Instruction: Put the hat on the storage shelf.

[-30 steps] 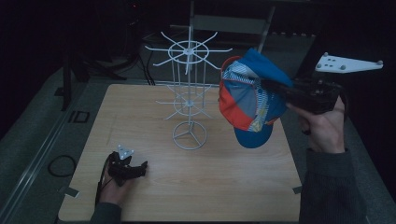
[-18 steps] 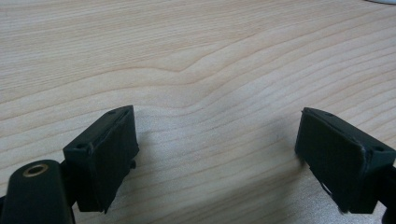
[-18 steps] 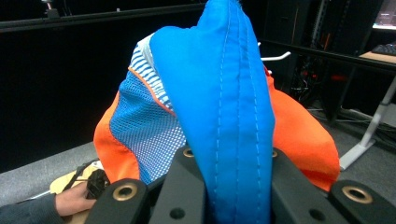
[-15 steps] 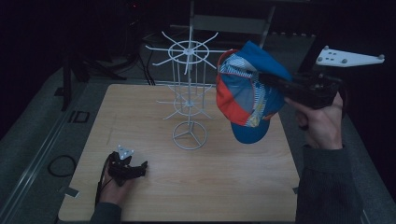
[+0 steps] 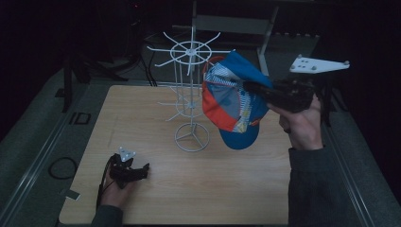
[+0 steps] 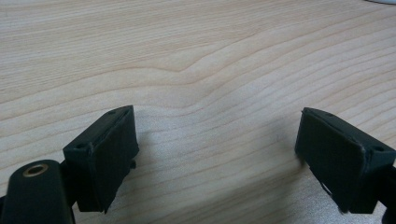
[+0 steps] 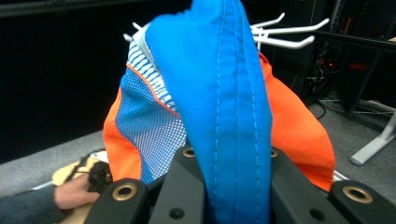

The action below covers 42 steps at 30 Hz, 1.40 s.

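Above the right half of the tabletop (image 5: pixel 156 198), the right gripper (image 5: pixel 253 87) holds one cap (image 5: pixel 231 106) in the air, its fingers pinching the blue brim; in the right gripper view the brim (image 7: pixel 219 116) rises straight up between them. The cap hangs just right of the single white wire rack (image 5: pixel 191 94), close to its hooks, though whether it touches them cannot be told. Its long axis runs roughly top to bottom in the high view, with the brim end up by the gripper, the blue crown hanging low, and the open orange-lined inside facing the rack. The rack's round foot stands mid-table, leaving bare wood in front of it and to both sides. Near the front-left edge the left gripper (image 5: pixel 137 170) rests on the tabletop, fingers (image 6: pixel 107 154) spread wide over bare wood.
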### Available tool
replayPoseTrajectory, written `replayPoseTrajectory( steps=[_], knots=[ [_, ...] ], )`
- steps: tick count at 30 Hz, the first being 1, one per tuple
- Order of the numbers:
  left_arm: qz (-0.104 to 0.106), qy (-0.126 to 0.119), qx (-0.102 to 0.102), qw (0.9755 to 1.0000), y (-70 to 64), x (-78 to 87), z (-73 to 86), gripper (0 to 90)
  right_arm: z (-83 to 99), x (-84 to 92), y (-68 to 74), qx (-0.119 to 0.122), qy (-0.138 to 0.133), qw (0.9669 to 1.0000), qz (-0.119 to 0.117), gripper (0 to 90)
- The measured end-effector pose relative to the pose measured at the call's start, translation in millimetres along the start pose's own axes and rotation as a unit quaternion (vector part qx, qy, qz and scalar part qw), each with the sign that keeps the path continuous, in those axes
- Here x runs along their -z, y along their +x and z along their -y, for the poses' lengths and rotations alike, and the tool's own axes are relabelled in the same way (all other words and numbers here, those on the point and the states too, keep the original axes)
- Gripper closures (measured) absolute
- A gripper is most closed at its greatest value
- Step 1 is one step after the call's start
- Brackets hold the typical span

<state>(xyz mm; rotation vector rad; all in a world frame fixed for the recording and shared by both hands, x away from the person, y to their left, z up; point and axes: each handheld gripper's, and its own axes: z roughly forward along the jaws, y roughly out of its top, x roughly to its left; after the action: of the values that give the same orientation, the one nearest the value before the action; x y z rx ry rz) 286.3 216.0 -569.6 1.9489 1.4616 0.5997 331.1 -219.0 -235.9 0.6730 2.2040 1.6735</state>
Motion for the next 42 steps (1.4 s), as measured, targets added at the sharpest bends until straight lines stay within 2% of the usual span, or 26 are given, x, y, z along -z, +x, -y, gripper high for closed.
replayPoseTrajectory(
  steps=[3, 9, 16, 20, 26, 29, 35, 39, 42],
  knots=[
    [0.0, -0.001, -0.001, 1.0, 0.2, -0.1, 0.0, 13.4, 9.0, -12.0, -3.3, -0.004, 0.005, 1.0, -0.003, 87.5],
    [0.0, 0.001, -0.003, 1.0, 0.4, 0.2, 0.0, 13.4, 25.1, -33.9, -6.1, -0.008, 0.037, 0.9993, 0.003, 86.3],
    [0.0, 0.001, -0.002, 1.0, 0.3, 0.1, 0.0, 13.4, 36.6, -48.6, -5.7, -0.011, 0.056, 0.9983, 0.005, 83.8],
    [0.001, 0.001, -0.001, 1.0, 0.1, 0.1, 0.0, 13.4, 38.7, -52.0, -3.5, -0.002, 0.065, 0.9978, 0.014, 79.6],
    [0.001, 0.001, -0.001, 1.0, 0.1, 0.1, 0.0, 13.4, 40.1, -52.5, 0.1, 0.007, 0.07, 0.9973, 0.022, 68.7],
    [0.001, 0.001, -0.001, 1.0, 0.1, 0.1, 0.0, 13.4, 40.4, -51.0, 2.2, 0.011, 0.074, 0.997, 0.018, 57.4],
    [0.001, 0.001, -0.001, 1.0, 0.1, 0.1, 0.0, 13.4, 43.6, -49.3, 7.5, 0.019, 0.086, 0.995, 0.046, 32.5],
    [0.001, 0.001, -0.001, 1.0, 0.1, 0.1, 0.0, 13.4, 49.3, -47.8, 6.6, 0.015, 0.087, 0.9947, 0.053, 24.7],
    [0.001, 0.001, -0.001, 1.0, 0.1, 0.1, 0.0, 13.4, 54.1, -46.0, 3.1, 0.006, 0.088, 0.9946, 0.055, 22.6]
  ],
)
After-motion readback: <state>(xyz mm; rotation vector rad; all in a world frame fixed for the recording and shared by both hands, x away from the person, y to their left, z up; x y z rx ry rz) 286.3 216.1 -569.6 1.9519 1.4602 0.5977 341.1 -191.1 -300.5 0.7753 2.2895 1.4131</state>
